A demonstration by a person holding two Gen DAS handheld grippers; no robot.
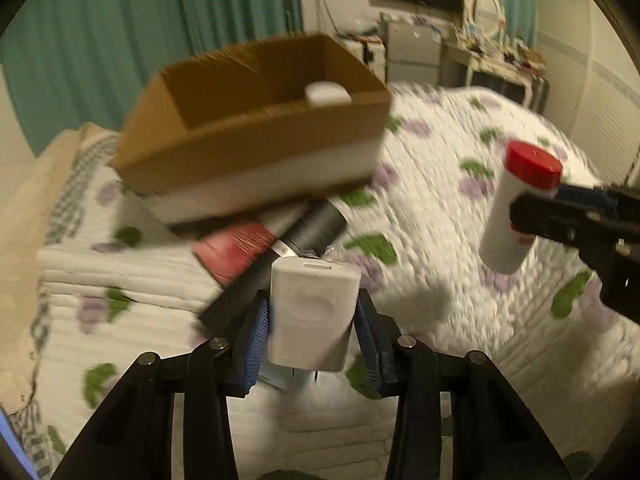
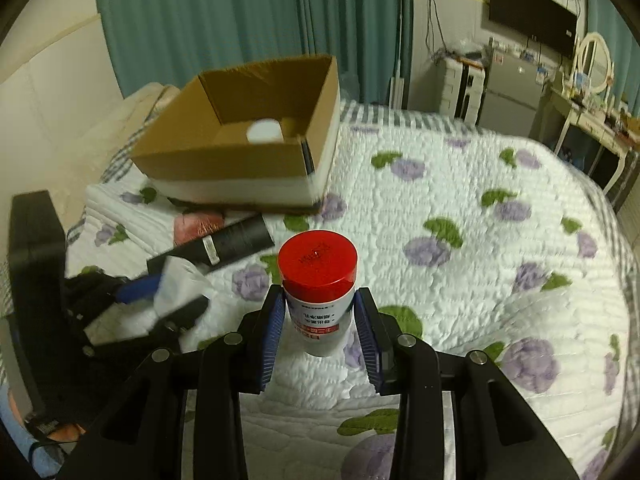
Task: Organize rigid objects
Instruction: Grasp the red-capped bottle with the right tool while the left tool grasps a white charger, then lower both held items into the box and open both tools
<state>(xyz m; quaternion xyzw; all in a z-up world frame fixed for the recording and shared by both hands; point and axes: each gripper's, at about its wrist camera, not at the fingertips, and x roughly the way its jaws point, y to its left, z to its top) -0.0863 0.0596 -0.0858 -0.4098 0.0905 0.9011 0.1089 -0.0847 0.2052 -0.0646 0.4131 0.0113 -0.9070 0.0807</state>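
My left gripper (image 1: pixel 312 320) is shut on a white rectangular plastic case (image 1: pixel 314 304), its blue pads against both sides, just above the quilt. In the right wrist view the same gripper (image 2: pixel 176 292) shows at the left with the white case (image 2: pixel 180 280). My right gripper (image 2: pixel 320 320) is shut on a white bottle with a red cap (image 2: pixel 318 264), held upright over the bed; the bottle (image 1: pixel 516 208) also appears at the right of the left wrist view. Behind stands an open cardboard box (image 1: pixel 248 148) (image 2: pixel 224 160) with a white round object (image 1: pixel 327 93) (image 2: pixel 264 130) inside.
A black cylinder (image 1: pixel 316 220) (image 2: pixel 236 240) and a red item (image 1: pixel 232 250) lie in front of the box on the floral quilt (image 2: pixel 460 280). Teal curtains (image 2: pixel 240 20) hang behind. A small fridge (image 2: pixel 508 96) and a dressing table (image 2: pixel 592 120) stand at the far right.
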